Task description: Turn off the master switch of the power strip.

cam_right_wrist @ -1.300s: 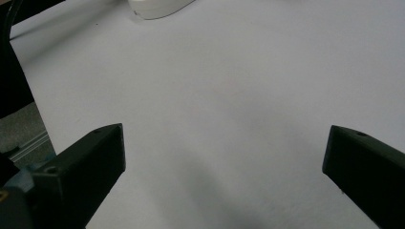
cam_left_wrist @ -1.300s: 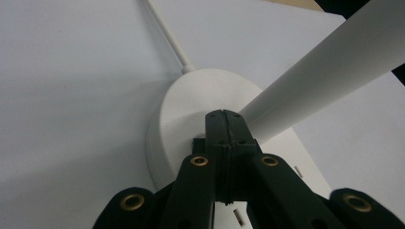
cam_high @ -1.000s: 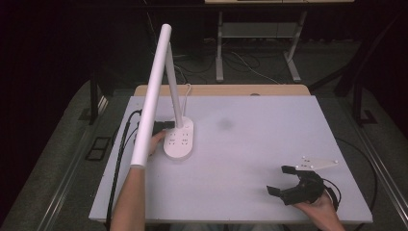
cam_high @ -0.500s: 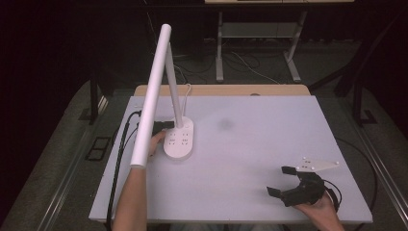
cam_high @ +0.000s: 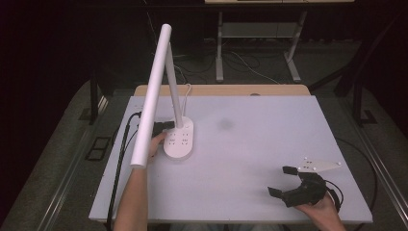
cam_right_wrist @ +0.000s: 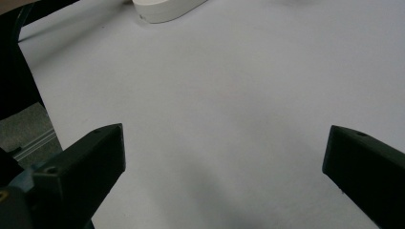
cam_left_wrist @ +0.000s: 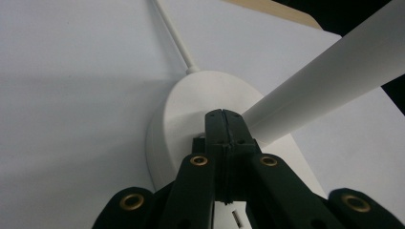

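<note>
Lamp at our left, free gripper at our right

On the table (cam_high: 240,144), the lamp base (cam_high: 180,140) sits left of centre with our left gripper (cam_high: 162,127) against its left side; our right gripper (cam_high: 283,182) lies well apart, near the front right corner.

White table (cam_high: 269,159), dark floor (cam_high: 62,144) around

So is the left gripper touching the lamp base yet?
Touching. In the left gripper view, the left gripper, fingers closed together, presses its tips onto the top of the white lamp base with no gap visible.
</note>
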